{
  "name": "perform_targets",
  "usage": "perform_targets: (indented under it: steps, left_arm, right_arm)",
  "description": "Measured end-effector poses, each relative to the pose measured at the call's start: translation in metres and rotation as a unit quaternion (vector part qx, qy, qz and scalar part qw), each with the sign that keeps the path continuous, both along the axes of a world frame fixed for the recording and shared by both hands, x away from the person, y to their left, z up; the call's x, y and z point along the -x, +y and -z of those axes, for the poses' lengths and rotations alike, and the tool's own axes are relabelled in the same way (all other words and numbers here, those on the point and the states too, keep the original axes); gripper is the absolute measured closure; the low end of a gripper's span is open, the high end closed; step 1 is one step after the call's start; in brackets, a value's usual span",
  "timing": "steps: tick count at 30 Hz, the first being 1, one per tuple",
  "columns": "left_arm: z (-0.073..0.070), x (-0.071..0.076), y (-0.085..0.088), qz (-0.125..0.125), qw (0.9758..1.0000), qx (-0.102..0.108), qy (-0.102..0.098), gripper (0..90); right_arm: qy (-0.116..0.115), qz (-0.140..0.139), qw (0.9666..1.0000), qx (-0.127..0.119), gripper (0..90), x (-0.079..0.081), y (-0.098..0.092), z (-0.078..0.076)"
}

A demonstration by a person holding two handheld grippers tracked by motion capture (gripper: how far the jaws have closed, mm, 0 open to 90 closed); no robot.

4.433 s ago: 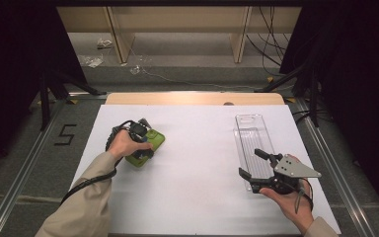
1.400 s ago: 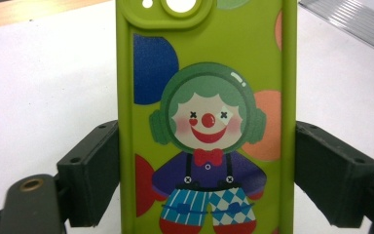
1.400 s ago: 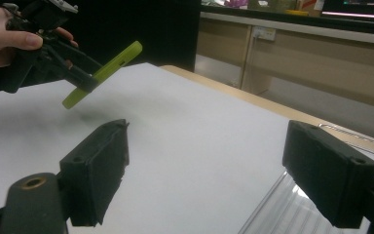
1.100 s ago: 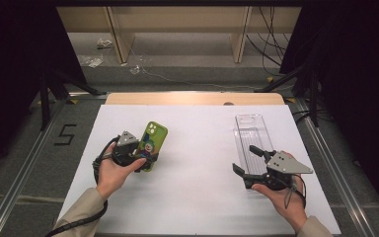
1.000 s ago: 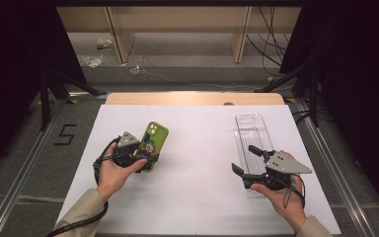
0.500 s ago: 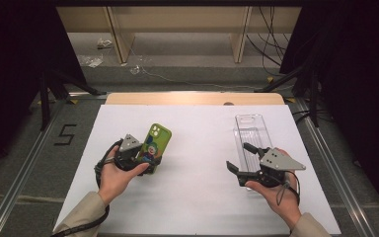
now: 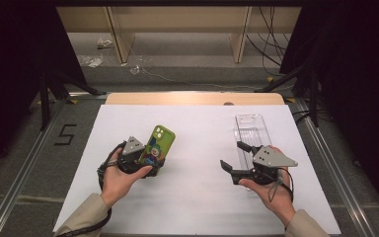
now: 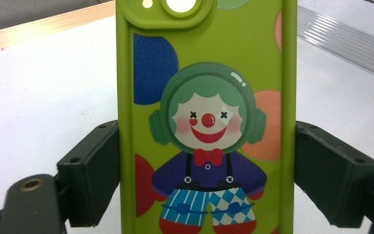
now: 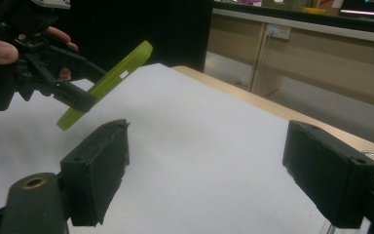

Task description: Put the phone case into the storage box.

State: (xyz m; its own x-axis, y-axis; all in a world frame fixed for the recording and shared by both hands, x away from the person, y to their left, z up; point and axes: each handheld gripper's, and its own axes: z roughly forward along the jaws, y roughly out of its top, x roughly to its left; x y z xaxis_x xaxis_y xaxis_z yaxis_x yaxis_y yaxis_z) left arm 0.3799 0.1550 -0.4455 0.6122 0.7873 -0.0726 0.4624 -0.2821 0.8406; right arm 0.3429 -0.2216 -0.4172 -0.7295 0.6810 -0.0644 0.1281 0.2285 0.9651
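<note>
The left gripper (image 7: 145, 160) is clamped across the sides of a green phone case (image 7: 157, 145), holding it tilted up off the white table (image 7: 197, 197). The right gripper (image 7: 237, 160) has its jaws apart with nothing between them. Just behind it a clear plastic tray (image 7: 250, 126) lies flat, well apart from the case. Beyond the table stand wooden legs (image 7: 121, 39).

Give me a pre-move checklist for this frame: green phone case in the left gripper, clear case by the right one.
1. Left gripper clamps the green phone case by both long edges: ok.
2. Case lifted off the white table, tilted, as the right gripper view shows: ok.
3. Right gripper open, nothing between the jaws: ok.
4. Clear case lies flat on the table: ok.
5. Phone inside the green case: cannot tell.
</note>
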Motion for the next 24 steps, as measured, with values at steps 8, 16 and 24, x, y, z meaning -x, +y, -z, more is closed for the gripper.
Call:
perform_targets:
  steps: [8, 16, 24]
  left_arm:
    - [0.0, 0.002, -0.004, 0.006, 1.0, -0.001, -0.002, 16.3]
    - [0.0, 0.003, -0.006, 0.009, 0.9999, 0.002, -0.005, 16.3]
    - [0.0, 0.004, -0.012, 0.022, 0.9997, 0.005, -0.012, 16.3]
  right_arm:
    - [0.0, 0.0, 1.0, 0.001, 18.1, -0.002, 0.003, -0.001]
    - [0.001, -0.005, 1.0, 0.004, 18.2, -0.004, 0.008, 0.0]
    - [0.002, -0.007, 1.0, 0.002, 18.2, -0.006, 0.009, 0.0]
